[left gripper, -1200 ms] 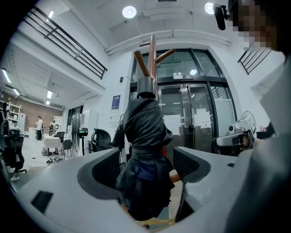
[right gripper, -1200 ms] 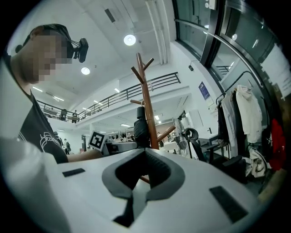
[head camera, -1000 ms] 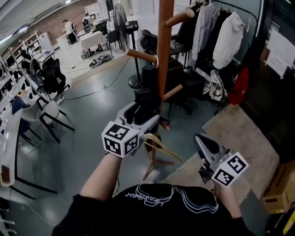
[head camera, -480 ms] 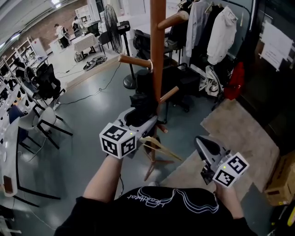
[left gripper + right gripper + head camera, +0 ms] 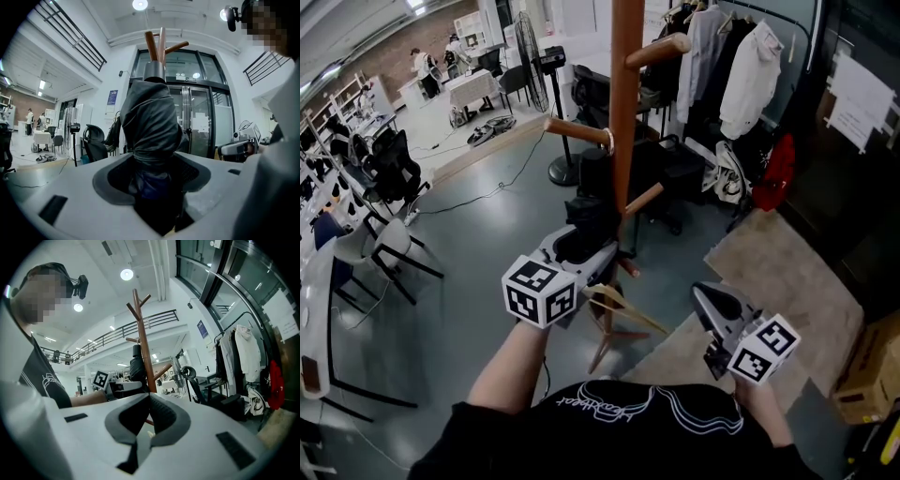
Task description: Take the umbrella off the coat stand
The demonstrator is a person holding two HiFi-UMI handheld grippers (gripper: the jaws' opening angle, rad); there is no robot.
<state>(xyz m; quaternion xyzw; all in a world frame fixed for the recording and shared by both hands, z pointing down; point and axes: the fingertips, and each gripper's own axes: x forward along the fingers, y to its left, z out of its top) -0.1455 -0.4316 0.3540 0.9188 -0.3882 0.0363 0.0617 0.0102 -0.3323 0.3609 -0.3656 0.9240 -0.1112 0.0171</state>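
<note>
A wooden coat stand (image 5: 625, 112) with angled pegs rises in front of me. A black folded umbrella (image 5: 591, 217) hangs against its pole, low down. My left gripper (image 5: 589, 247) reaches level at the umbrella. In the left gripper view the umbrella (image 5: 152, 117) fills the gap between the jaws of my left gripper (image 5: 157, 174). These jaws have just been closing, and the pads now press on its dark fabric. My right gripper (image 5: 705, 296) hangs to the right of the stand, shut and holding nothing. In the right gripper view the stand (image 5: 143, 343) rises beyond my right gripper (image 5: 149, 397).
A clothes rack with jackets (image 5: 741, 66) stands at the back right, a floor fan (image 5: 528, 47) behind the stand. Office chairs (image 5: 394, 244) line the left. A rug (image 5: 778, 272) and a cardboard box (image 5: 872, 375) lie right. Pale wooden sticks (image 5: 623, 305) lean by the stand's foot.
The left jaws have drawn in around the umbrella. Both hands stay about where they were; the head view has shifted slightly.
</note>
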